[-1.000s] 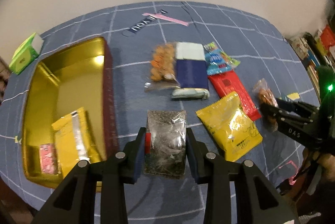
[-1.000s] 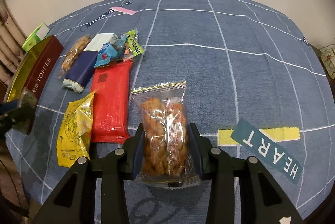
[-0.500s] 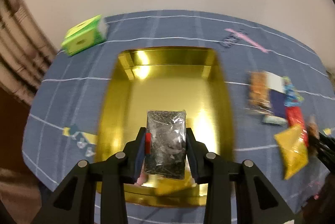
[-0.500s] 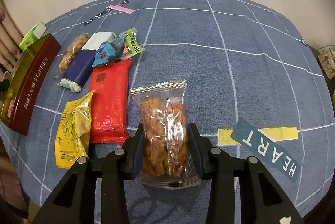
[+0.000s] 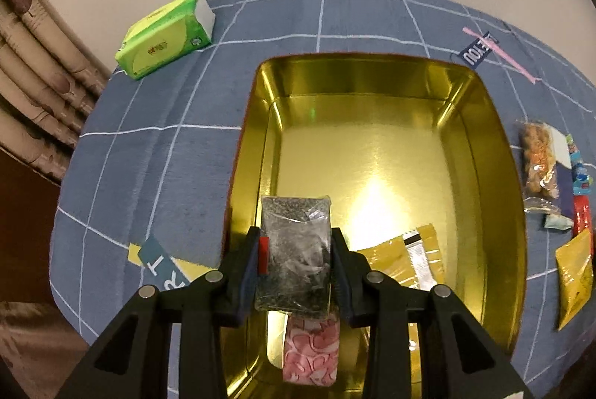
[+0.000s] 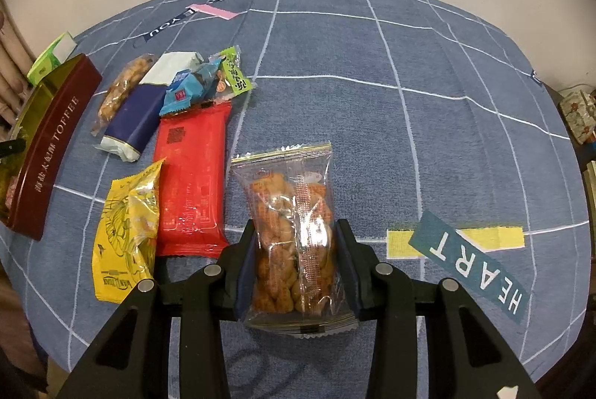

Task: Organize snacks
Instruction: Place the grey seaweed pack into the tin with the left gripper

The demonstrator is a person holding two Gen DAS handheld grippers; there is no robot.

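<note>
My left gripper is shut on a dark grey snack packet and holds it over the near left part of the gold tin. Inside the tin lie a yellow packet and a pink packet. My right gripper is shut on a clear bag of orange twisted snacks, above the blue checked cloth. To its left lie a yellow packet, a red packet, a navy and white packet, small blue and green packets, and another clear bag of orange snacks.
The tin's dark red side, marked TOFFEE, stands at the far left of the right wrist view. A green tissue pack lies beyond the tin near the wall. Printed labels are on the cloth. A curtain hangs at the left.
My left gripper carried the dark packet leftward from the cloth to above the gold tin. My right gripper stayed still with its orange snack bag.
</note>
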